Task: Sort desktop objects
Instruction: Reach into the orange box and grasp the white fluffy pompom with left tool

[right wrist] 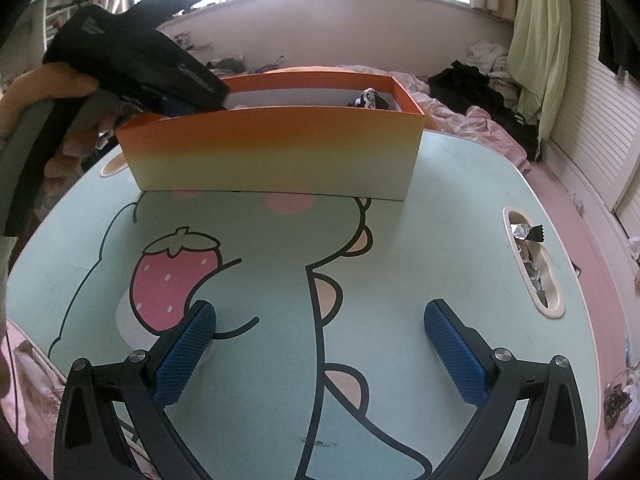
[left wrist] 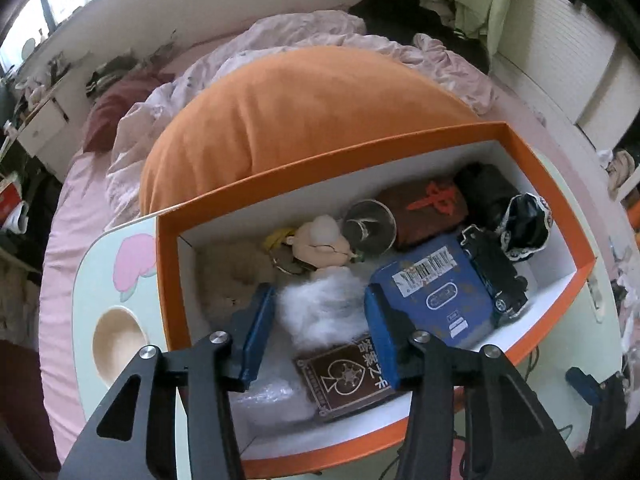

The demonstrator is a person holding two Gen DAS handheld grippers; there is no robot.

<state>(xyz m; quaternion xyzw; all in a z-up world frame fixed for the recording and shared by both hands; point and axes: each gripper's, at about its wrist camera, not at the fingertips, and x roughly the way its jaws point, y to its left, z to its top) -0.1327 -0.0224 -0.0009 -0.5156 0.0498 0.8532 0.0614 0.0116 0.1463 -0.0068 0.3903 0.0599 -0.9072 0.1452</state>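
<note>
Left wrist view: left gripper (left wrist: 320, 320) dips into the orange box (left wrist: 520, 136), jaws partly apart around white fluff (left wrist: 320, 308), pads not clearly pressing, so likely just dropped or about to be grabbed. Blue tin (left wrist: 436, 296), card deck (left wrist: 344, 376) and toy car (left wrist: 496, 276) already lie inside. Right gripper (right wrist: 320, 344) hangs wide open over the bare lap table (right wrist: 400, 240), holding nothing.
</note>
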